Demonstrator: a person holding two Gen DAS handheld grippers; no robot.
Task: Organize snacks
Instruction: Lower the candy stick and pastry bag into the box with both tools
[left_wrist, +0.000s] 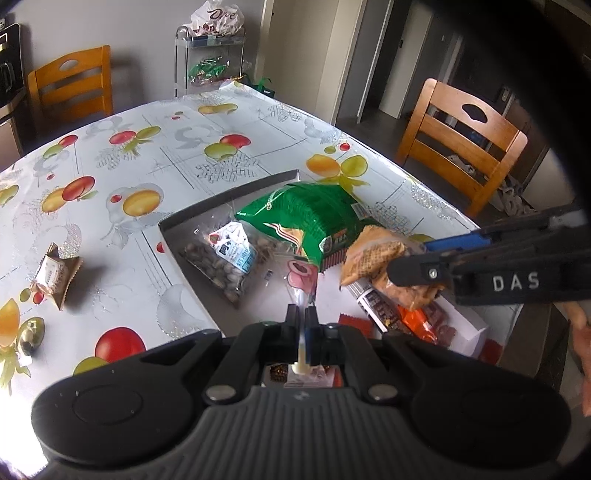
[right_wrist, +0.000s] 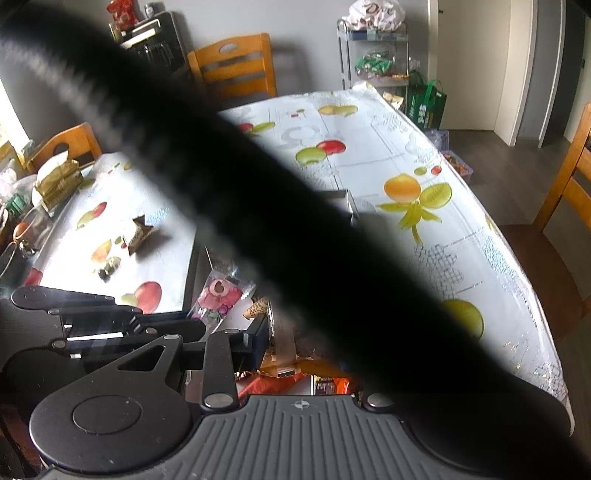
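My left gripper (left_wrist: 302, 318) is shut on the bottom edge of a clear packet with a pink picture (left_wrist: 300, 272), held over a shallow grey box (left_wrist: 229, 192). A pistachio bag (left_wrist: 221, 258) and a green snack bag (left_wrist: 310, 218) lie in that box. From the right, my right gripper (left_wrist: 410, 256) is shut on a tan waffle-snack bag (left_wrist: 373, 251) above the box's right side. In the right wrist view a blurred black band hides one finger. The other finger (right_wrist: 258, 339), the pink packet (right_wrist: 218, 295) and the left gripper (right_wrist: 195, 325) show.
A white box (left_wrist: 469, 328) at the table's near right holds several orange and brown wrappers. A small wrapped snack (left_wrist: 55, 275) and a gold sweet (left_wrist: 31, 332) lie on the fruit-print tablecloth (left_wrist: 166, 155). Wooden chairs (left_wrist: 461, 147) and a wire cart (left_wrist: 210, 55) stand around.
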